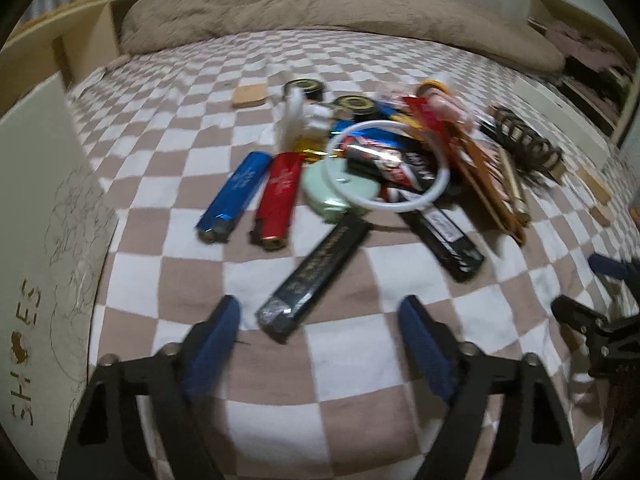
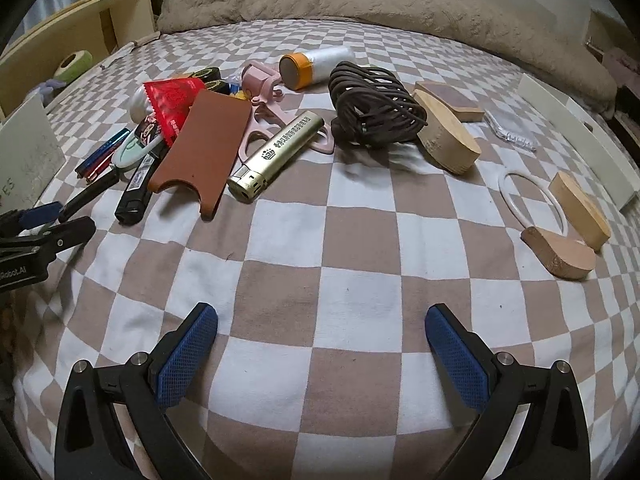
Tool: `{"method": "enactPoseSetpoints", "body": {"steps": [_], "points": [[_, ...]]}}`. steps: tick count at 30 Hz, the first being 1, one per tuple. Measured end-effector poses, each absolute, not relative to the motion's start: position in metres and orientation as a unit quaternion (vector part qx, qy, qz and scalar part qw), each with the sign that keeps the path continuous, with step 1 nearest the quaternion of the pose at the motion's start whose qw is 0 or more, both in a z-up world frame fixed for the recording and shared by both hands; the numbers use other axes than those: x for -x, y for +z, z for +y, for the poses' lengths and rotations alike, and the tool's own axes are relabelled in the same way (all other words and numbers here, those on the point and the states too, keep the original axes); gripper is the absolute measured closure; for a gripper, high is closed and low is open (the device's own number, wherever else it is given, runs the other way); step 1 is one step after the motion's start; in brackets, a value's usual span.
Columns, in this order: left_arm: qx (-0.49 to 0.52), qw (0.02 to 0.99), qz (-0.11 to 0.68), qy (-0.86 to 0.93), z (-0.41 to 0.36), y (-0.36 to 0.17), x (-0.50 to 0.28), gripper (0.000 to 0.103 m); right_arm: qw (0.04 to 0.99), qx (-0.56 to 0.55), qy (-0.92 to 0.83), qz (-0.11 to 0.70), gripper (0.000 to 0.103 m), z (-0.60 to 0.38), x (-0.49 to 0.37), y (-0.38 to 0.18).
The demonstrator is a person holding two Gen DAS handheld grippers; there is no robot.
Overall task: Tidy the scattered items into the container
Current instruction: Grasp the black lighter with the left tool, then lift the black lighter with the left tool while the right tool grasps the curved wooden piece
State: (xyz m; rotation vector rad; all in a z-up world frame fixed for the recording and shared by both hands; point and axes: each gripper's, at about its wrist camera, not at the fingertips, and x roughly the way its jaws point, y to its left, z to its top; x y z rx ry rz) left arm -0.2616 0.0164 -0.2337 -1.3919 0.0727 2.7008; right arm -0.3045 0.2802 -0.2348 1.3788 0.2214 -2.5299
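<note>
Scattered items lie in a pile on a checkered bedspread (image 2: 320, 240). In the left wrist view, my left gripper (image 1: 320, 316) is open and empty just in front of a long black lighter (image 1: 316, 272). Behind it lie a blue lighter (image 1: 236, 196), a red lighter (image 1: 278, 200), a white ring (image 1: 386, 166) and a second black lighter (image 1: 444, 236). In the right wrist view, my right gripper (image 2: 320, 328) is open and empty, some way short of a gold lighter (image 2: 276, 158), a brown leather sleeve (image 2: 204, 148) and a coiled dark cable (image 2: 372, 106).
A white shoe box (image 1: 44, 264) stands at the left; a second white box (image 2: 576, 136) stands at the right. Wooden blocks (image 2: 448, 136) and a white ring (image 2: 532, 202) lie on the right. A tan blanket (image 2: 360, 0) is bunched at the back. A wooden shelf (image 2: 80, 28) is left.
</note>
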Motion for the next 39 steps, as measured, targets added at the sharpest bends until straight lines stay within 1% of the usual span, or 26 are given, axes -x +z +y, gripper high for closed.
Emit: {"method": "enactPoseSetpoints", "body": {"steps": [4, 5, 7, 8, 10, 13, 17, 21, 26, 30, 34, 36, 39], "points": [[0.453, 0.072, 0.033, 0.888, 0.024, -0.232, 0.259, 0.053, 0.124, -0.473, -0.869, 0.077, 0.000, 0.280, 0.307, -0.236], [0.453, 0.076, 0.033, 0.888, 0.025, -0.232, 0.259, 0.055, 0.124, -0.472, -0.869, 0.077, 0.000, 0.280, 0.307, -0.236], [0.452, 0.085, 0.035, 0.887, 0.029, -0.231, 0.258, 0.068, 0.125, -0.471, -0.870, 0.076, 0.000, 0.280, 0.307, -0.237], [0.451, 0.088, 0.037, 0.887, 0.031, -0.230, 0.257, 0.071, 0.125, -0.471, -0.870, 0.076, 0.000, 0.280, 0.307, -0.237], [0.451, 0.098, 0.040, 0.886, 0.035, -0.230, 0.255, 0.083, 0.126, -0.471, -0.870, 0.073, 0.000, 0.281, 0.307, -0.237], [0.452, 0.103, 0.039, 0.885, 0.037, -0.230, 0.255, 0.083, 0.131, -0.468, -0.872, 0.062, 0.000, 0.284, 0.307, -0.235], [0.455, 0.116, 0.021, 0.883, 0.034, -0.229, 0.250, 0.083, 0.138, -0.465, -0.874, 0.029, 0.000, 0.294, 0.310, -0.229], [0.456, 0.134, 0.028, 0.879, 0.039, -0.229, 0.239, 0.083, 0.125, -0.460, -0.879, -0.005, 0.000, 0.309, 0.316, -0.223], [0.455, 0.183, 0.059, 0.869, 0.061, -0.227, 0.223, 0.083, 0.088, -0.458, -0.884, -0.030, 0.000, 0.335, 0.324, -0.217], [0.449, 0.221, 0.103, 0.859, 0.084, -0.226, 0.209, 0.084, 0.056, -0.454, -0.889, 0.011, 0.000, 0.353, 0.326, -0.212], [0.450, 0.252, 0.119, 0.848, 0.094, -0.225, 0.199, 0.084, 0.039, -0.450, -0.892, 0.014, 0.000, 0.382, 0.325, -0.211], [0.452, 0.272, 0.128, 0.840, 0.100, -0.223, 0.193, 0.084, 0.029, -0.449, -0.893, 0.002, 0.000, 0.398, 0.327, -0.212], [0.447, 0.305, 0.162, 0.825, 0.110, -0.220, 0.179, 0.084, 0.018, -0.448, -0.893, -0.042, 0.000, 0.419, 0.335, -0.215]]}}
